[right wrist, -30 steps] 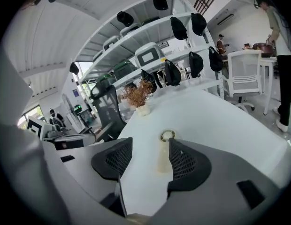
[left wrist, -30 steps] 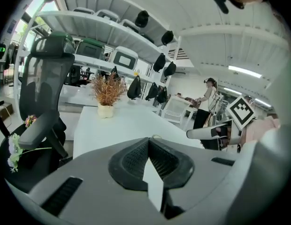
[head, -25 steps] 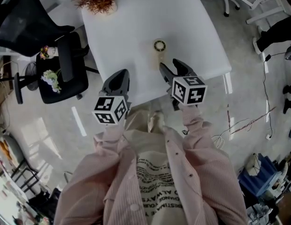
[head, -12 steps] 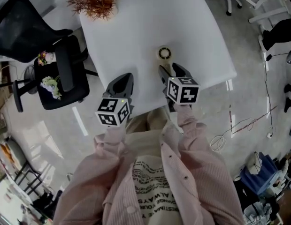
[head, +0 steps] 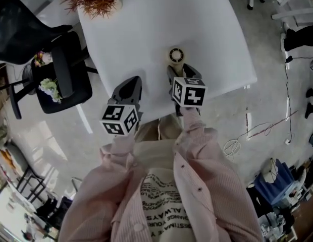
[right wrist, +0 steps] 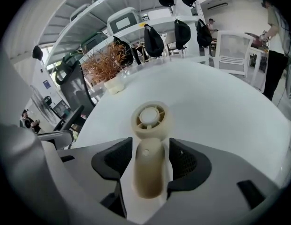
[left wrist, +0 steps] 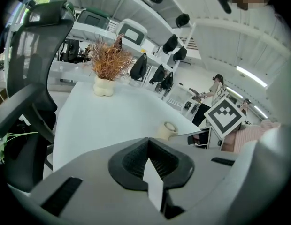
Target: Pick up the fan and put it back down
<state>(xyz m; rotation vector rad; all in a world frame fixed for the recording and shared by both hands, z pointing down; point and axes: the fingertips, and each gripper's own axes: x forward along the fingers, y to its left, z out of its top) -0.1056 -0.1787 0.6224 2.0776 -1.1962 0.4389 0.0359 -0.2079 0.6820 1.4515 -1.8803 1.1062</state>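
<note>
Between the parted jaws of the right gripper (right wrist: 149, 159), the fan (right wrist: 149, 121) is framed by its handle, unpinched, flat on the tabletop (right wrist: 220, 111); grasping is judged in hand, a squeeze called for next, the left gripper (left wrist: 149, 162) clenched empty.

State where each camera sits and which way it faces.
Head view: on the person's head, facing steeply down at the table; shows left claw, right claw, sleeves.
Left gripper view: rides left claw, facing across the table toward the plant; jaws together.
Right gripper view: rides right claw, facing the fan; handle between its jaws.
Shared: all show the fan.
</note>
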